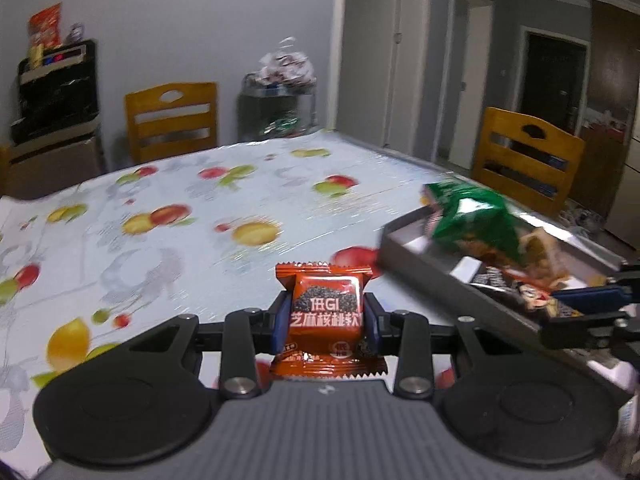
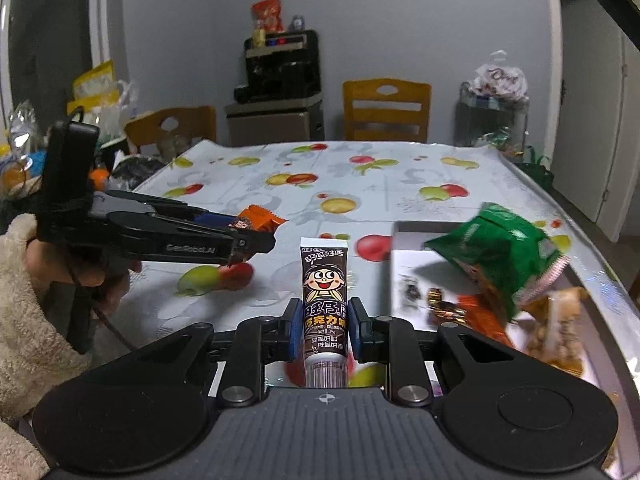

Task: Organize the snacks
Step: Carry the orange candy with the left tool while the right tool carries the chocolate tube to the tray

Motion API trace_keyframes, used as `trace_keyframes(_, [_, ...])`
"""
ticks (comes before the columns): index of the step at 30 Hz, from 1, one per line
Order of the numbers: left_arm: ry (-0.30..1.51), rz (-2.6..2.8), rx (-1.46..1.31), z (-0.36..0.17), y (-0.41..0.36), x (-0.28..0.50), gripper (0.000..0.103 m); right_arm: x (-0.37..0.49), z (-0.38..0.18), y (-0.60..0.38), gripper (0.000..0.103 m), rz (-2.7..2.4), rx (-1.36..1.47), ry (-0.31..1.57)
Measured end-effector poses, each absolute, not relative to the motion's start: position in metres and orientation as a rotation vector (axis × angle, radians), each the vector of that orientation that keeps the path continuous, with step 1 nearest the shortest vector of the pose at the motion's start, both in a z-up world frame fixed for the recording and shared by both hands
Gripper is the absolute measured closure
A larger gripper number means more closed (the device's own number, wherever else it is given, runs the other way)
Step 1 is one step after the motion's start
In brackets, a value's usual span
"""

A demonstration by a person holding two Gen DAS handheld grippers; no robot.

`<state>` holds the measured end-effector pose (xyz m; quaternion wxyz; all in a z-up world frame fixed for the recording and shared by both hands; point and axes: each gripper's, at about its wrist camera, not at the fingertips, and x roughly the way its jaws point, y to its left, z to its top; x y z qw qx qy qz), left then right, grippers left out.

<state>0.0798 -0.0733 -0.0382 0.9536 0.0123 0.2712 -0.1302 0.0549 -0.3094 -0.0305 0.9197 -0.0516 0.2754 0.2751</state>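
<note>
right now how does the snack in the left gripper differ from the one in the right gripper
The orange candy packet is a flat, squarish pillow wrapper with crimped zigzag ends; the chocolate tube is long and narrow with a clear cap at its near end. The packet is orange with a dark seed picture; the tube is dark brown with a cartoon face. Both stand upright, clamped between blue pads, the packet in the left gripper, the tube in the right gripper.

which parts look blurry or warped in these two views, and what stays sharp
Left wrist view: orange candy packet sharp, green snack bag and tablecloth smeared, door frames bowed by the fisheye. Right wrist view: chocolate tube crisp, green bag blurred, walls curve at the edges.
</note>
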Motion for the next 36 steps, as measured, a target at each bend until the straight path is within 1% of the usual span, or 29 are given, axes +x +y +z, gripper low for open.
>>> trace_keyframes(9, [0.525,-0.405,0.103,-0.015,-0.147,0.079,0.069,0.058,-0.031,-0.361,0.078,0.478,-0.051,0.538])
trace_keyframes(19, [0.584,-0.467,0.134,-0.023,-0.211,0.107,0.069,0.082,-0.045,-0.391,0.078,0.396,-0.057,0.538])
trace_keyframes(27, [0.648,-0.488,0.134,-0.039,-0.239,0.125,0.069,0.098,-0.058,-0.404,0.078,0.384,-0.038,0.588])
trace_keyframes(36, [0.692,-0.482,0.123,-0.054,-0.243,0.136,0.069,0.104,-0.069,-0.404,0.077,0.368,-0.058,0.628])
